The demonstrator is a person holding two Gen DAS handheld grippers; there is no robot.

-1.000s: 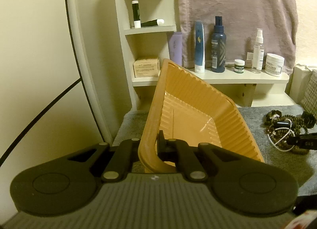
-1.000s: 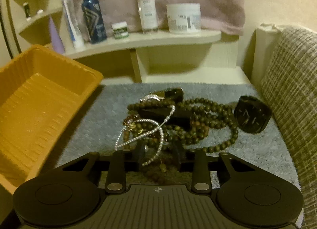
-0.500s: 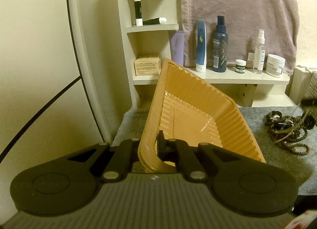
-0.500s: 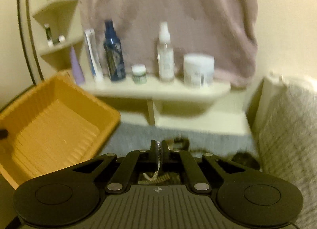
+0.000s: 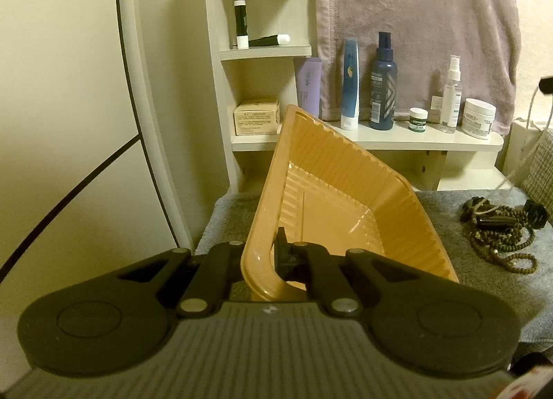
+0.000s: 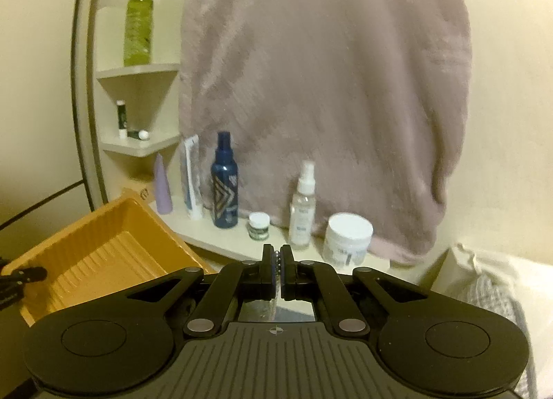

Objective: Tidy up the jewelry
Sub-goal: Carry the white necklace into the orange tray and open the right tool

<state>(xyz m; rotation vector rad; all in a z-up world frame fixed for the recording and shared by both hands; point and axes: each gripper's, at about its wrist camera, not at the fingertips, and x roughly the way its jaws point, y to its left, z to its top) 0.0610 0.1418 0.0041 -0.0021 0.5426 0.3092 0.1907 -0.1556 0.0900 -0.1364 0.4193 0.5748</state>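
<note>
Claws both clamped: left claw (image 5: 262, 254) pinches the tilted ribbed orange plastic tray (image 5: 331, 198) by its near rim; right claw (image 6: 277, 257) is closed on a silver beaded chain (image 6: 276, 255). Dark wooden bead necklaces (image 5: 501, 236) lie heaped on the grey towel (image 5: 449, 205) right of the tray.

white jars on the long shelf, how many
2: a small green-labelled jar beside the dark blue bottle, and a larger jar at the shelf's right end.

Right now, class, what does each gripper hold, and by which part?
Left gripper: tilted orange ribbed plastic tray, by its near rim. Right gripper: silver beaded chain, pinched along its strand.
</note>
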